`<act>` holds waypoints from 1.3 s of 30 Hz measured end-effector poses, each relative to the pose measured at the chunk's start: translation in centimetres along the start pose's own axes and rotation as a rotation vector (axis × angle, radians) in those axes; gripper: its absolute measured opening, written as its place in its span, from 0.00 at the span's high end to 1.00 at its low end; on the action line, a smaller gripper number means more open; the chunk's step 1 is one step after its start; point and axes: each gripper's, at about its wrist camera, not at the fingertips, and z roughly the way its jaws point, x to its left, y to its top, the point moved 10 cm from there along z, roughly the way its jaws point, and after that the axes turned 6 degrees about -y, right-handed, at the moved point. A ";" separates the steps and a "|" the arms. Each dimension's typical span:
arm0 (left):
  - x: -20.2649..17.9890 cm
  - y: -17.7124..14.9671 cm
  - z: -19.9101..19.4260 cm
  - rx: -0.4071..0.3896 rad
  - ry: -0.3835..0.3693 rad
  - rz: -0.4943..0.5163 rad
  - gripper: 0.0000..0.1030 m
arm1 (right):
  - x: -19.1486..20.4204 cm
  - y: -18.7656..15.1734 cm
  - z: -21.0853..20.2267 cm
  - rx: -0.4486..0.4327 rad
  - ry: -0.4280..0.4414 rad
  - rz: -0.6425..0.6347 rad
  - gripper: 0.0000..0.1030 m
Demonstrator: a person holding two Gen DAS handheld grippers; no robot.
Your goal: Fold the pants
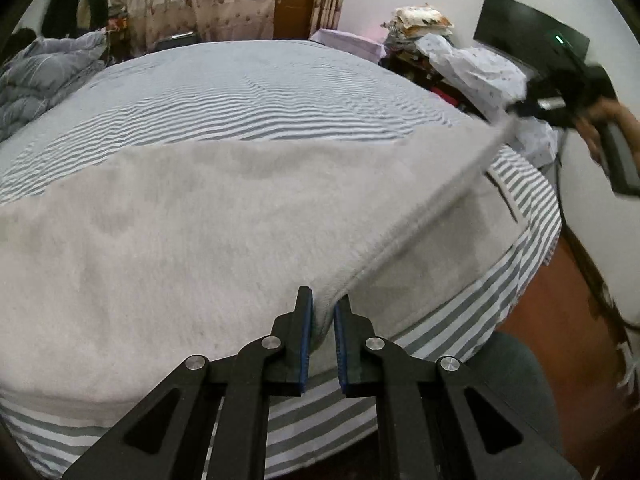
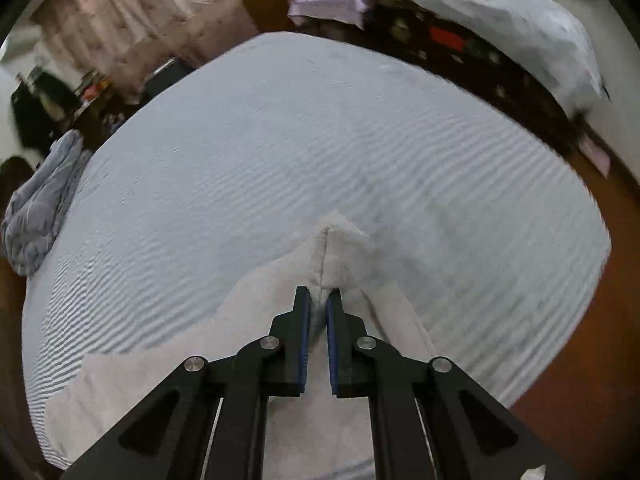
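Presently — pants (image 1: 208,240): pale grey, spread over the near part of the striped bed (image 1: 248,92), one edge drawn up taut toward the right.
Left gripper (image 1: 322,308): closed on a near fold of the cloth.
Right gripper (image 2: 318,300): closed on a seamed corner, held clear of the bed.
Slip risk: only a thin bite of fabric is pinched at each tip — a sharp pull could free it.
Fold risk: uneven tension between the grips could skew the crease.
Edge risk: cloth lying near the bed's edge could be dragged off.
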 end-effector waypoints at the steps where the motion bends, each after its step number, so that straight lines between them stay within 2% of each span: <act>1: 0.0 -0.3 0.1 0.009 0.009 0.010 0.90 | -1.5 -1.4 0.5 0.021 0.000 0.031 0.94; 7: -0.7 -1.1 0.4 0.028 0.047 0.097 0.90 | -7.1 -7.3 2.4 0.079 0.024 0.183 0.94; 13: -0.6 -1.3 -0.2 0.027 0.027 0.107 0.90 | -9.4 -10.6 3.1 0.100 0.029 0.235 0.94; 18: -0.8 -2.3 0.3 0.054 0.044 0.154 0.90 | -10.2 -11.5 4.6 0.131 -0.001 0.238 0.94; 26: 0.0 -3.2 1.5 0.100 0.027 0.126 0.89 | -10.2 -12.2 7.7 0.187 -0.050 0.232 0.93; 30: 0.2 -3.4 1.8 0.132 0.015 0.099 0.86 | -10.0 -12.3 8.1 0.202 -0.079 0.227 0.90; 31: 0.2 -3.4 1.7 0.134 0.009 0.092 0.86 | -10.1 -12.3 8.1 0.206 -0.078 0.230 0.87; 34: 0.1 -3.3 1.2 0.141 -0.015 0.072 0.81 | -10.2 -12.5 7.8 0.228 -0.084 0.258 0.69; 36: 0.1 -3.2 0.8 0.138 -0.038 0.058 0.70 | -10.6 -12.4 6.9 0.231 -0.076 0.274 0.69; 39: -0.1 -2.9 -0.5 0.129 -0.097 0.013 0.64 | -10.8 -11.4 4.5 0.202 -0.088 0.278 0.69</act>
